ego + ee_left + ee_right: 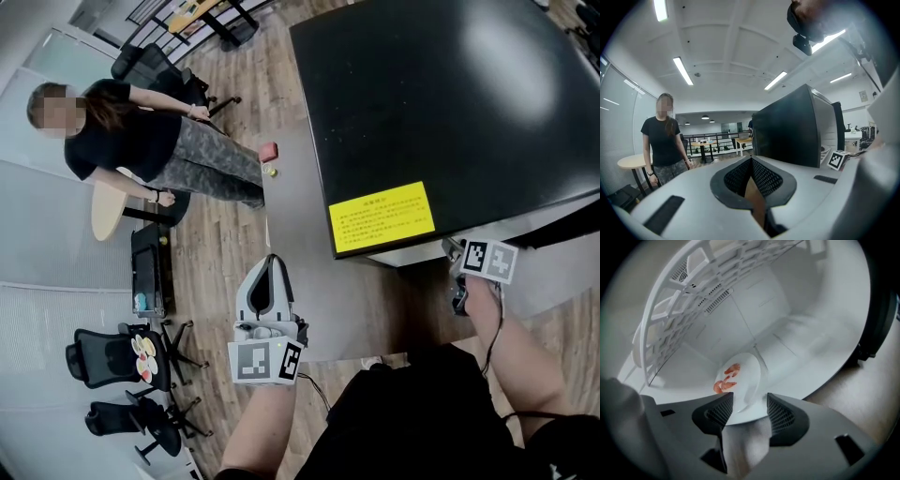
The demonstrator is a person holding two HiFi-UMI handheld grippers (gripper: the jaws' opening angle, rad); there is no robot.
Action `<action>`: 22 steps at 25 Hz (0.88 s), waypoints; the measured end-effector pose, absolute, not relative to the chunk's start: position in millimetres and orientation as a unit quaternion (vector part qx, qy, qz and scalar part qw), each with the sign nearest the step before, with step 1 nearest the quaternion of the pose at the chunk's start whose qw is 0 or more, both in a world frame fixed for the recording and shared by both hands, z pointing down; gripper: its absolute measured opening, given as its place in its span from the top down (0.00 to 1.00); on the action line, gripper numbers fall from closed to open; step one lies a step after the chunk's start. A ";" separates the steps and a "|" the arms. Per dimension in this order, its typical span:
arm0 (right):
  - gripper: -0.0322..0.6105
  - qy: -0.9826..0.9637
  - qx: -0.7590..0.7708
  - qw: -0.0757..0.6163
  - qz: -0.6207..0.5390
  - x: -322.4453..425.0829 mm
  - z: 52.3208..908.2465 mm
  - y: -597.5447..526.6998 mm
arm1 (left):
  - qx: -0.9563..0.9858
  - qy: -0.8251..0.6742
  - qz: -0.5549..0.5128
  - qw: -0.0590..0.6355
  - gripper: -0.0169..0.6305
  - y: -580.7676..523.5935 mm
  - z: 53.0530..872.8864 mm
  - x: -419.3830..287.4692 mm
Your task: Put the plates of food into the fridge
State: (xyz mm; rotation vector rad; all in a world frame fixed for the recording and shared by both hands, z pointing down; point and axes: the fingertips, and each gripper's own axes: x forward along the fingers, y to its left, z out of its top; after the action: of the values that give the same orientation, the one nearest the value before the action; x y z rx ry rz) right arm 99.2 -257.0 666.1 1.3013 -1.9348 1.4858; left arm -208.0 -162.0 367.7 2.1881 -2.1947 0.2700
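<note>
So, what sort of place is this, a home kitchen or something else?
Probably an open-plan office or lab, not a home. Black office chairs stand on the wood floor, long strip lights run across the ceiling, and beyond the black fridge there are tables by a railing.

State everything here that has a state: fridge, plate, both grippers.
fridge: open, white inside in view.
plate: lying on a white surface inside the fridge, shrimp on it, near rim between the right jaws, not clamped.
right gripper: open.
left gripper: shut, empty.
</note>
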 end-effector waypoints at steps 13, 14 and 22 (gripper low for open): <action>0.62 -0.748 0.452 0.142 0.465 108.5 622.5 -255.7 | 0.723 -0.688 0.065 0.008 0.97 -166.6 360.5 -185.4; 0.63 -0.757 0.448 0.135 0.456 108.8 614.8 -255.5 | 0.724 -0.686 0.063 0.008 0.97 -166.9 358.8 -182.9; 0.79 -0.809 0.444 0.112 0.368 115.0 555.3 -247.9 | 0.745 -0.666 0.041 0.004 0.97 -167.0 342.8 -159.8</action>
State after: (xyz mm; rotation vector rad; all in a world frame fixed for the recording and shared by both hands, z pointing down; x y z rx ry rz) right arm 115.0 -247.9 555.3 1.3019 -2.3755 1.0812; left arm -159.8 -167.0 342.8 2.3346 -2.0859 0.1269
